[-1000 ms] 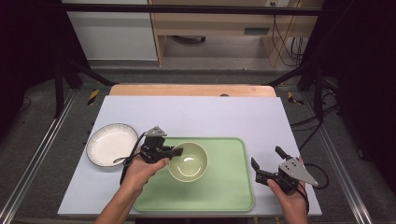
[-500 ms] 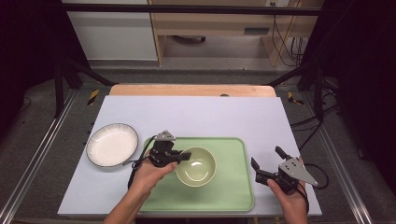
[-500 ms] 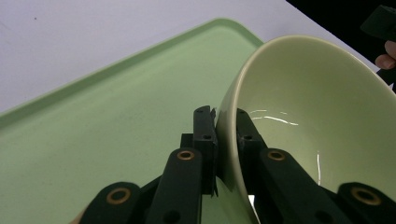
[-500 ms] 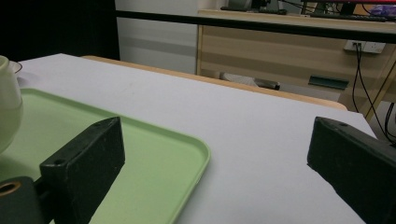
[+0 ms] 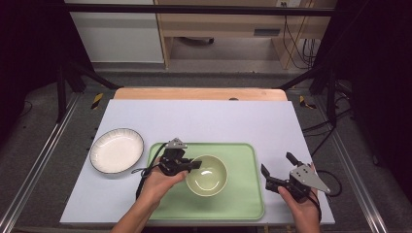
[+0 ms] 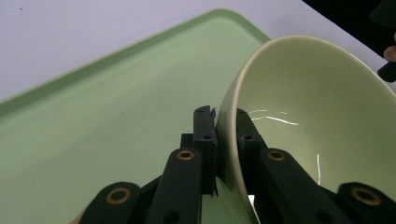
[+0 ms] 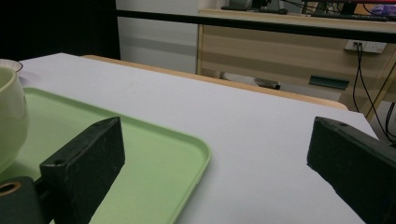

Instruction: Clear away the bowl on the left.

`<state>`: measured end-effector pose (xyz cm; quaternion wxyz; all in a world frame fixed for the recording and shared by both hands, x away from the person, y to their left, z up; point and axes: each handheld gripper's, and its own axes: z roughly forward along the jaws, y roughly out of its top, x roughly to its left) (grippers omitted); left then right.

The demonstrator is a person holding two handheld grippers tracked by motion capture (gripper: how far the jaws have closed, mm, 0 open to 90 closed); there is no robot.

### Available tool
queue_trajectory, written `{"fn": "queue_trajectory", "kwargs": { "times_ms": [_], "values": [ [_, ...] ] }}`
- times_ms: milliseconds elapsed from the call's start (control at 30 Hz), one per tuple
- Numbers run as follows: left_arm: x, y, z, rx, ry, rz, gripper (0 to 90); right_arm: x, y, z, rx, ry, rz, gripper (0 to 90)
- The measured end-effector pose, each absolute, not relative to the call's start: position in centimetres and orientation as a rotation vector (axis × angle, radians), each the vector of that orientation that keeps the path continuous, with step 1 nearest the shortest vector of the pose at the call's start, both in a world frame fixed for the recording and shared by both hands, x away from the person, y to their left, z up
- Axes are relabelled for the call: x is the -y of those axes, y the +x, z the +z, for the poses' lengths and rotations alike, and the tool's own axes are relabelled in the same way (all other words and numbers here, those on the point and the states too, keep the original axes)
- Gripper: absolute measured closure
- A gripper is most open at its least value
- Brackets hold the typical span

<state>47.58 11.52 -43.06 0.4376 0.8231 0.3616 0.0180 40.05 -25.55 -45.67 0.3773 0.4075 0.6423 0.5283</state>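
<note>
Bowl point(image 5: 207, 174): pale green, upright on the tray point(image 5: 243, 204), left of the tray's middle; its left rim is pinched between the jaws of the left gripper point(image 5: 187, 165), one jaw inside the wall and one outside, as the left gripper view shows.
Tray: green, on the near half of the table point(image 5: 218, 121).
Plate point(image 5: 116, 150): white, dark-rimmed, left of the tray, apart from it.
Right gripper point(image 5: 278, 171): jaws spread wide, nothing between them, just off the tray's right edge.
</note>
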Motion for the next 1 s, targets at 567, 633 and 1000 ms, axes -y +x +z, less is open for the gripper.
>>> {"fn": "queue_trajectory", "kwargs": {
  "times_ms": [567,633,1000],
  "values": [
    [-12.2,48.0,-44.0,-0.921,2.071,0.035,82.7,25.7,40.0,-45.6,-1.641,1.047,1.350,4.6],
    [-12.3,48.0,-44.1,-0.923,2.070,0.031,82.7,25.7,40.0,-45.6,-1.643,1.047,1.349,4.6],
    [-12.6,48.1,-44.3,-0.938,2.069,0.034,82.7,25.6,40.0,-45.6,-1.644,1.045,1.350,4.7]
  ]
}}
